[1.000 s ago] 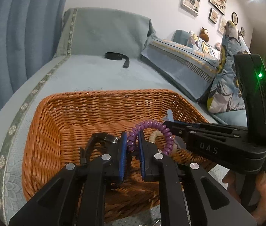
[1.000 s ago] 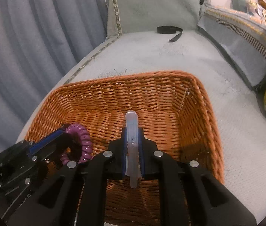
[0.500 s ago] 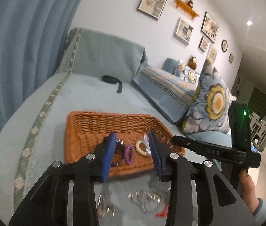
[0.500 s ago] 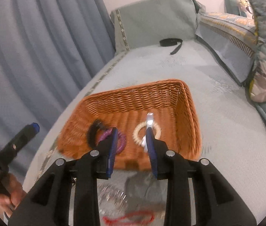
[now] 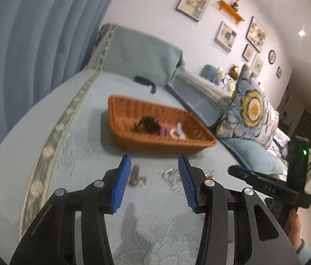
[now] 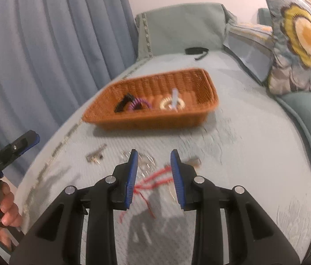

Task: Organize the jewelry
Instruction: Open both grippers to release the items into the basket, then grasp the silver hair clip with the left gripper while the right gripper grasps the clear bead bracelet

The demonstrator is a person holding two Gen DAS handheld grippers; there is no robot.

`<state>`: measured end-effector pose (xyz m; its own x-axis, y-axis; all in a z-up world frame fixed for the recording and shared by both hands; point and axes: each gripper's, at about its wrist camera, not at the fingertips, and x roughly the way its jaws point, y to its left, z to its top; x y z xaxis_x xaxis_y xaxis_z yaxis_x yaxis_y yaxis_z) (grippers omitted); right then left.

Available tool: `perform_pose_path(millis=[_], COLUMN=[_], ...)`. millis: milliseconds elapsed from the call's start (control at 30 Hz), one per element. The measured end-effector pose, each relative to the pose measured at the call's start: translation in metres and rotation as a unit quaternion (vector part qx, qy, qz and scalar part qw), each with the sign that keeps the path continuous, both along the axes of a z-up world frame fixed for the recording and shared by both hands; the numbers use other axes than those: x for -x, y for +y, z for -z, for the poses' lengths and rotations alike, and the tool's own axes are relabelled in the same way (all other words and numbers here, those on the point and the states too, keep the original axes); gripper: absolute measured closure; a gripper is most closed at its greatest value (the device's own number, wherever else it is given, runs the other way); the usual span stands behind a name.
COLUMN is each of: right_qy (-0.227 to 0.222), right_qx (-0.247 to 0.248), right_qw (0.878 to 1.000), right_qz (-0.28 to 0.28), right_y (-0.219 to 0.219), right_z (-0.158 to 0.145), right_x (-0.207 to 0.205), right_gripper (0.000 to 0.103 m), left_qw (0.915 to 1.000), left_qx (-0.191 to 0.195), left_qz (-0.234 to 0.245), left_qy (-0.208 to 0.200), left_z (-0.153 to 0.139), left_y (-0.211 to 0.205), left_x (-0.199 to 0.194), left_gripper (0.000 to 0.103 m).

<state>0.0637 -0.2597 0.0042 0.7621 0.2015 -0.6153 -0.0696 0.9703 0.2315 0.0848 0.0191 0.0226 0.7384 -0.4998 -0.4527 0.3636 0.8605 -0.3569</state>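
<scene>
Jewelry lies loose on the bed [image 6: 254,132] just ahead of both grippers — the likely reason each hangs low over this patch with nothing in it. The right gripper [image 6: 154,170] has its blue pads spread wide, and a red cord [image 6: 153,177] runs between and just past them, placed as if for the next pick. A silvery chain [image 6: 143,162] lies beside the cord on its left, a small metal piece [image 6: 94,155] further left, and another small piece [image 6: 194,161] just right of the pads; blur hides what each is. The left gripper [image 5: 154,182] is likewise wide apart and empty, pointed down at a dark small piece [image 5: 134,176] and a silvery heap [image 5: 169,174] near its pads. In the left view the right gripper shows at the right edge, held by a hand; in the right view the left one shows at the left edge, gripped by a hand [image 6: 3,205]. Both tools tilt forward and down toward the bed.

Further off sits a wicker basket [image 6: 155,121], upright on the bed, well apart from both grippers. Inside it are a black clip [image 6: 123,103], a purple coil [image 6: 139,105], a cream ring [image 6: 166,105] and a pale clip [image 6: 174,98] lying across the ring — sorted pieces, by my judgement, with the loose ones left to move. Beyond, a black strap [image 6: 196,51] lies near the cushion [image 6: 184,26].
</scene>
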Motion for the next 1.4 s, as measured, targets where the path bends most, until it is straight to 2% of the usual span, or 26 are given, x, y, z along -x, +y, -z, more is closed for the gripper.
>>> perform_pose_path(millis=[100,300,433,733,1000,1233,1333,1400], right_qy=[0.023,0.059,0.079,0.099,0.097,0.096,0.096,0.094], right_qx=[0.009,0.009,0.010,0.002,0.006,0.078,0.104,0.106], right_qw=[1.000,0.998,0.996,0.994,0.995,0.991,0.989,0.989], right_qz=[0.008,0.036,0.045,0.042,0.028,0.043,0.050,0.048], right_y=[-0.006,-0.024,-0.033,-0.038,-0.031,-0.014,-0.008,-0.008], right_z=[0.019,0.034,0.041,0.047,0.047,0.050,0.051,0.050], right_x=[-0.003,-0.009,-0.011,-0.016,-0.018,-0.031,-0.031,-0.029], right_gripper=[0.075,0.075,0.075,0.075,0.075,0.075,0.084,0.092], left_qw=[0.9998,0.9974,0.9948,0.9858,0.9878,0.9870,0.9858,0.9854], left_qx=[0.000,0.002,-0.051,-0.124,-0.100,-0.103,-0.112,-0.116], left_qz=[-0.002,0.007,0.018,0.038,0.045,0.050,0.051,0.047], left_qy=[0.020,0.071,0.087,0.107,0.111,0.113,0.114,0.116], left_z=[0.016,0.043,0.052,0.061,0.068,0.070,0.071,0.072], left_y=[0.004,0.002,-0.016,-0.037,-0.033,-0.036,-0.040,-0.041], left_x=[-0.008,-0.025,-0.036,-0.066,-0.071,-0.070,-0.073,-0.075], left_gripper=[0.060,0.060,0.060,0.064,0.064,0.065,0.066,0.073])
